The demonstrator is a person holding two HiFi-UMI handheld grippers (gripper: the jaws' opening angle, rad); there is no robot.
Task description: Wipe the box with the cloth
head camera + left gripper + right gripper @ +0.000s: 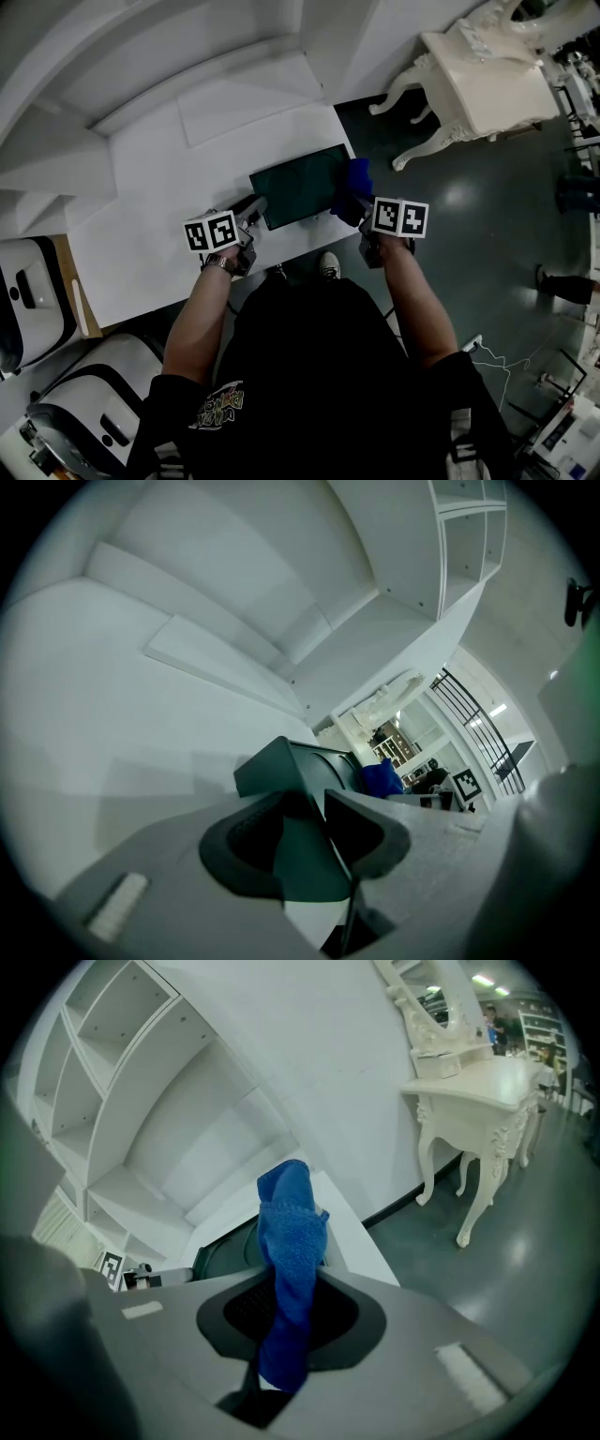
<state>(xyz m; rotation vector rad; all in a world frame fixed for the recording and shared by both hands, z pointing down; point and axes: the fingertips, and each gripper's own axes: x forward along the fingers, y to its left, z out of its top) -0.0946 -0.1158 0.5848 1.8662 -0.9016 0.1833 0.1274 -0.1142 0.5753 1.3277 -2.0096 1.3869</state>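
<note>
Head view: 1 dark-green box (298,184) lies flat on the white table (150,187), near its front edge. 2 grippers: the left gripper (254,209) has its jaws clamped on the box's near-left corner, and the right gripper (352,208) pinches 1 blue cloth (357,178) at the box's right end. 1 ornate white side table (487,80) stands on the floor to the right. Shirt print is too small to read.

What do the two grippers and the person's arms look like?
The left gripper and right gripper have grey bodies, and each carries a white cube with black square markers. The person wears black short sleeves and a wristband.
</note>
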